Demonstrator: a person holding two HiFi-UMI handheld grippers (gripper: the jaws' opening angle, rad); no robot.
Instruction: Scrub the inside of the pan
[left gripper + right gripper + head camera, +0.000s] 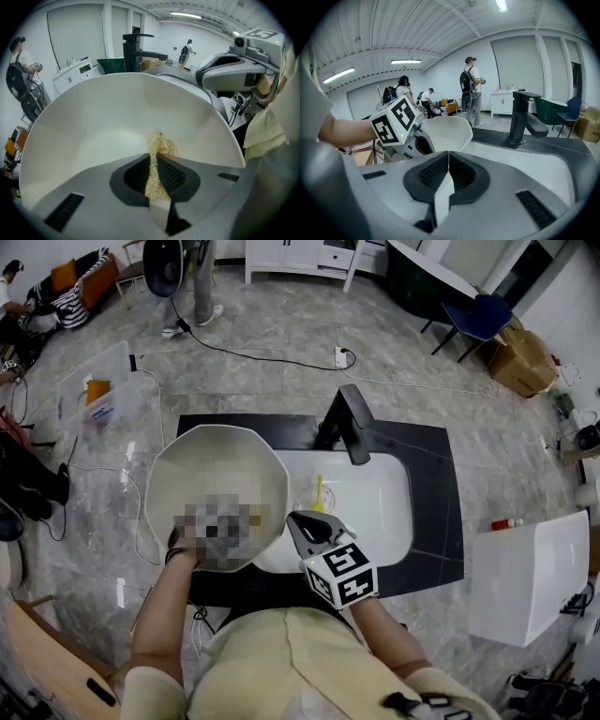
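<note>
A white, many-sided pan is held over the left end of the sink, its inside facing up. In the left gripper view my left gripper is shut on a tan scrub pad, which presses on the pan's inner wall. A mosaic patch hides that gripper in the head view. My right gripper is at the pan's right rim, and its jaws look shut on the rim. In the right gripper view the pan runs away from the closed tips.
The white sink sits in a black counter with a black faucet behind it. A yellow item lies at the drain. A white box stands to the right. People stand farther back in the room.
</note>
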